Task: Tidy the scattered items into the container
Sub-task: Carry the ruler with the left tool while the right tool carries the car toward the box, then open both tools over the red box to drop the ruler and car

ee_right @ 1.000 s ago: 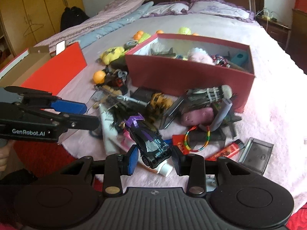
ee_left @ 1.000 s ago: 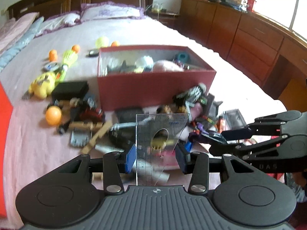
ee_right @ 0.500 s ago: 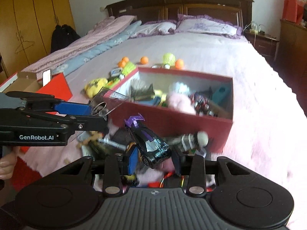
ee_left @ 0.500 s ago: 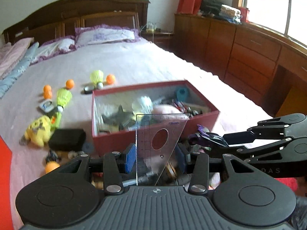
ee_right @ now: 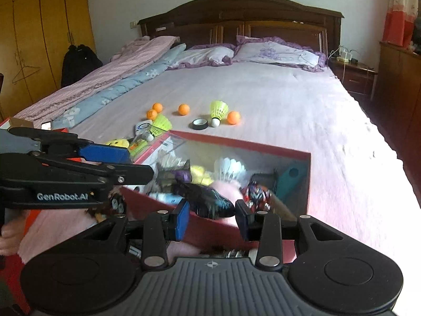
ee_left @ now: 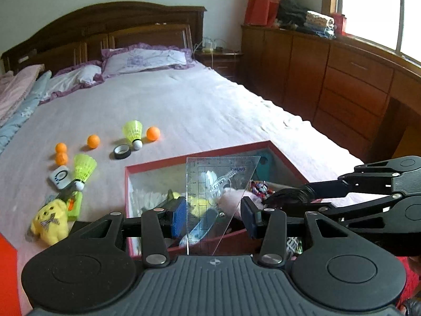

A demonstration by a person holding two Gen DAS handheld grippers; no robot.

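Left wrist view: left gripper [ee_left: 214, 217] is gripping a clear set square [ee_left: 210, 197], fingers [ee_left: 178, 217] closed on its lower part, long straight edge standing upright, slanted edge falling toward the right. It is hanging over the near wall of the red box [ee_left: 155, 163] on the bed [ee_left: 210, 105]. Right wrist view: right gripper [ee_right: 211, 220] is clamping a black toy car [ee_right: 208, 201], long axis running away from the camera into the red box [ee_right: 305, 184], which end leads is too blurred to tell. Orange balls [ee_right: 183, 109] and shuttlecocks [ee_right: 218, 112] are lying beyond.

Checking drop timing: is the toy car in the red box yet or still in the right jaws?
Out. The toy car sits between the right gripper's jaws, above the red box's near wall.
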